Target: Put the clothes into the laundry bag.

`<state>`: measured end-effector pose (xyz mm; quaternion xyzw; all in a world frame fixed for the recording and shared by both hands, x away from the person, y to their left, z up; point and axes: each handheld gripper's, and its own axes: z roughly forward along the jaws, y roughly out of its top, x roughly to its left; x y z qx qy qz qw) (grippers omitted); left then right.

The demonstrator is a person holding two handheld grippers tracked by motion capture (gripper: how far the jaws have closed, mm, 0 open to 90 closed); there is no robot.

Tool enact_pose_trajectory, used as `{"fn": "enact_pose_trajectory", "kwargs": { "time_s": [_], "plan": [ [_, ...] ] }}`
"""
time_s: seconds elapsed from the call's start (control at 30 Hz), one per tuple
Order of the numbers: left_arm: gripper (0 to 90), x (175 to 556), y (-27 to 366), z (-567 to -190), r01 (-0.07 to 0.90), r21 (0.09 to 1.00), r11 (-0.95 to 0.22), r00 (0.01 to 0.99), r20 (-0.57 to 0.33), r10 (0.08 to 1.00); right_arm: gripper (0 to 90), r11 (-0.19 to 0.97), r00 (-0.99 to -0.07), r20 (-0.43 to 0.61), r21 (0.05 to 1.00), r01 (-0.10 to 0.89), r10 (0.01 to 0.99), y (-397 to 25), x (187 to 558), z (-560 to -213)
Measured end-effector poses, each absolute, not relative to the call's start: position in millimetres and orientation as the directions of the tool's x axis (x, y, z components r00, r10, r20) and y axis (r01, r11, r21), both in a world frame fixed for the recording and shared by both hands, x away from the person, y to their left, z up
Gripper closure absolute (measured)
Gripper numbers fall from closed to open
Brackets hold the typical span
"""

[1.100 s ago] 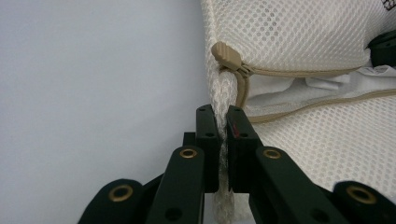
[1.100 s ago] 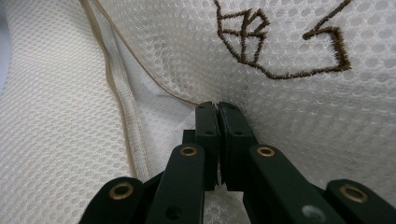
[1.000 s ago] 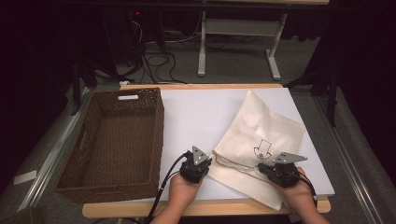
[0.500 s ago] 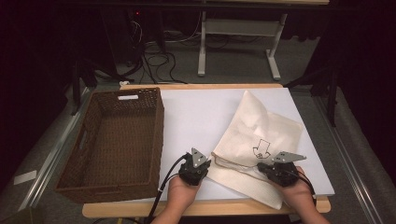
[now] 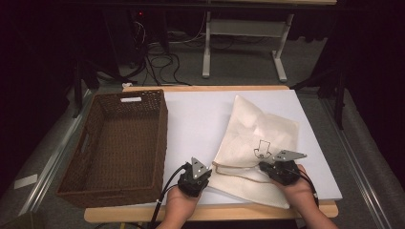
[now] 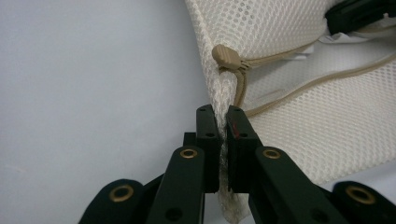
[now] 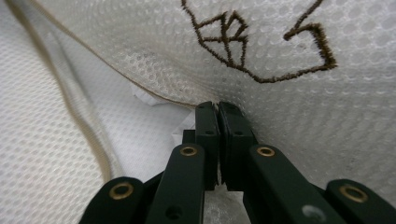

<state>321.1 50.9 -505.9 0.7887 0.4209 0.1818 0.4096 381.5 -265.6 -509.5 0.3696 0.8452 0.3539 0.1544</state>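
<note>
A cream mesh drawstring bag (image 5: 258,143) with a brown embroidered mark lies on the white table top (image 5: 200,114), right of centre. My left gripper (image 5: 194,177) is shut on the bag's near left edge (image 6: 223,100), just below a tan cord stopper (image 6: 227,57). My right gripper (image 5: 279,168) is shut on the bag's upper mesh layer (image 7: 280,93) at its hem, below the embroidered mark (image 7: 254,44). A tan drawstring (image 7: 79,116) runs across the lower layer.
A deep brown wicker basket (image 5: 95,143) stands on the left of the table, beside my left gripper. The table's front edge (image 5: 210,210) is just under both hands. Table legs and cables lie on the floor beyond the far edge.
Both grippers have shifted very slightly; the bag's shape and place are much the same.
</note>
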Motion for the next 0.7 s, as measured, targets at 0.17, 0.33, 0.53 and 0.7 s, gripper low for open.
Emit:
{"fn": "enact_pose_trajectory", "kwargs": {
  "time_s": [0.17, 0.33, 0.53, 0.7],
  "plan": [
    [85.9, 312, 51, -508, 0.53, 0.791, -0.306, 0.579, -0.074, 0.812, 88.2, 0.473, -0.678, -0.003, 0.718, 0.51, 0.735, -260, 395, -511],
    [85.7, 300, 48, -510, 0.535, 0.783, -0.317, 0.589, -0.077, 0.805, 88.1, 0.487, -0.69, -0.007, 0.714, 0.504, 0.724, -256, 409, -510],
    [72.1, 302, 53, -510, 0.535, 0.8, -0.272, 0.553, -0.087, 0.829, 88.1, 0.498, -0.696, -0.021, 0.713, 0.493, 0.718, -254, 404, -507],
    [60.4, 303, 58, -503, 0.513, 0.83, -0.217, 0.525, -0.104, 0.845, 87.6, 0.511, -0.712, -0.027, 0.715, 0.477, 0.702, -258, 391, -503]
  ]
}}
